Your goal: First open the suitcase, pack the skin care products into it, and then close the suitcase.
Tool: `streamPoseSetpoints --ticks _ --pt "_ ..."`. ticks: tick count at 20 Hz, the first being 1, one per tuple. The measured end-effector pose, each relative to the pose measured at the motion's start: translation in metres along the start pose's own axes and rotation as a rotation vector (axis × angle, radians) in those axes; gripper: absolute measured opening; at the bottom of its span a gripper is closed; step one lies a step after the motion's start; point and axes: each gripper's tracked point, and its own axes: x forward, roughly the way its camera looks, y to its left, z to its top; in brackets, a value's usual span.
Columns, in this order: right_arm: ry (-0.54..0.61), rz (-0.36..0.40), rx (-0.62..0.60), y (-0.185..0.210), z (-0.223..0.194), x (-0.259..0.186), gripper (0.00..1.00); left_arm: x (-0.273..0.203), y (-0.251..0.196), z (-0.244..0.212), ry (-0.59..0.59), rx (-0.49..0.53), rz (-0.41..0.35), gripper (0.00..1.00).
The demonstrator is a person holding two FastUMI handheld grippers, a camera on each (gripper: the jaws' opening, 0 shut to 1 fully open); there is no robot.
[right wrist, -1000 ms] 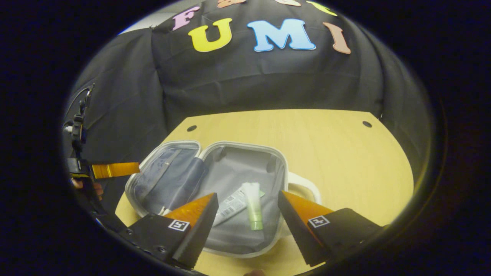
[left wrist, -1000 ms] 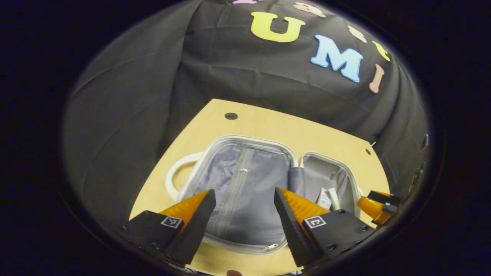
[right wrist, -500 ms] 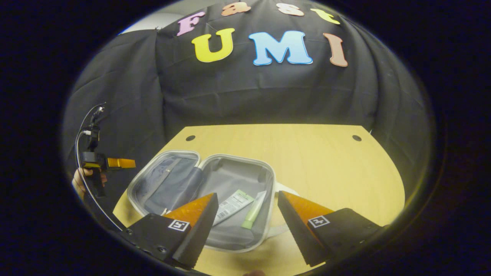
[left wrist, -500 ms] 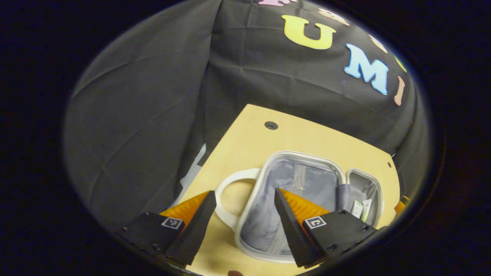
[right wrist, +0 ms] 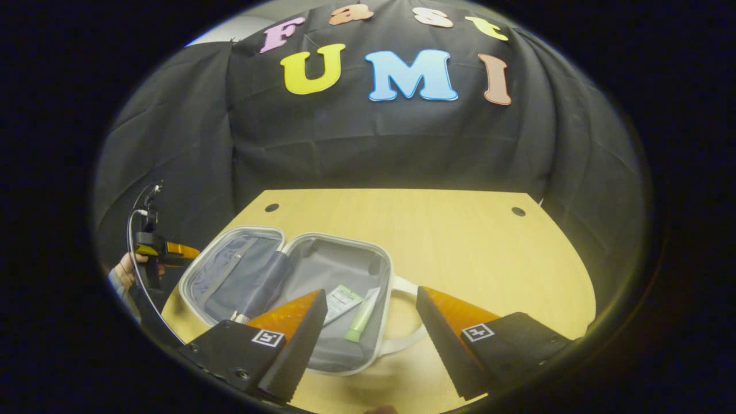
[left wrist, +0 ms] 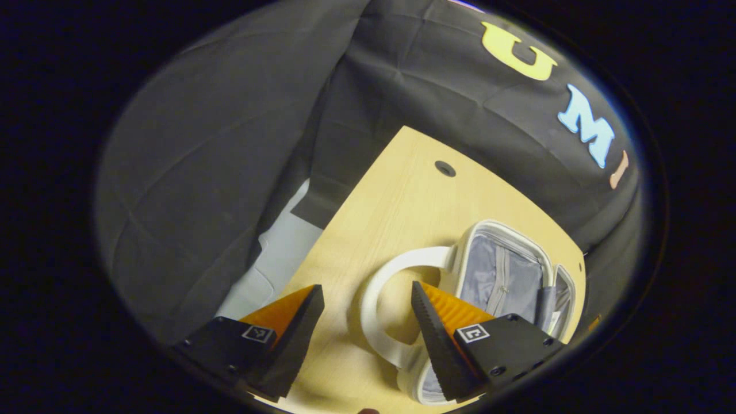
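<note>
Lying open and flat on the pale wooden bench (right wrist: 460,241), the suitcase (right wrist: 287,299) is seen as a small rounded case with a light, hard rim and soft grey fabric lining. In the right gripper view its two halves are spread side by side near the bench's near left corner; the left half is crossed by a zipped fabric divider (right wrist: 230,273), and the right half holds two skin care tubes, a white tube (right wrist: 342,297) and a pale green tube (right wrist: 361,316), laid close together. A white looped handle (right wrist: 405,333) curves from the case's right side onto the bare wood. In the left gripper view another white looped handle (left wrist: 385,299) is seen on the left half's side, resting on the bench by its left edge.

The left gripper (left wrist: 367,322) is held above this handle, jaws spread apart with nothing between them. The right gripper (right wrist: 372,328) is poised over the near edge of the right half, its jaws likewise parted and empty. Farther off, at the bench's left edge, a hand (right wrist: 127,269) is seen grasping the left gripper's grip.
</note>
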Motion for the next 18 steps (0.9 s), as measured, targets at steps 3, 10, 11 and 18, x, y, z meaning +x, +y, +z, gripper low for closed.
streamPoseSetpoints --ticks 3,10,11,18 --pt "0.002 -0.014 0.006 -0.005 0.000 -0.001 0.96 0.010 -0.006 -0.014 0.019 -0.080 -0.062 1.00" --pt "-0.031 -0.066 0.033 -0.031 0.006 -0.010 0.95 0.016 -0.001 -0.020 0.070 -0.119 -0.026 0.23" --pt "-0.043 -0.074 0.035 -0.035 0.009 -0.013 0.95 0.012 -0.003 -0.016 0.058 -0.123 -0.030 0.19" --pt "-0.152 -0.097 0.030 -0.065 0.037 -0.032 0.96 -0.060 -0.044 0.022 -0.070 -0.078 -0.053 0.13"
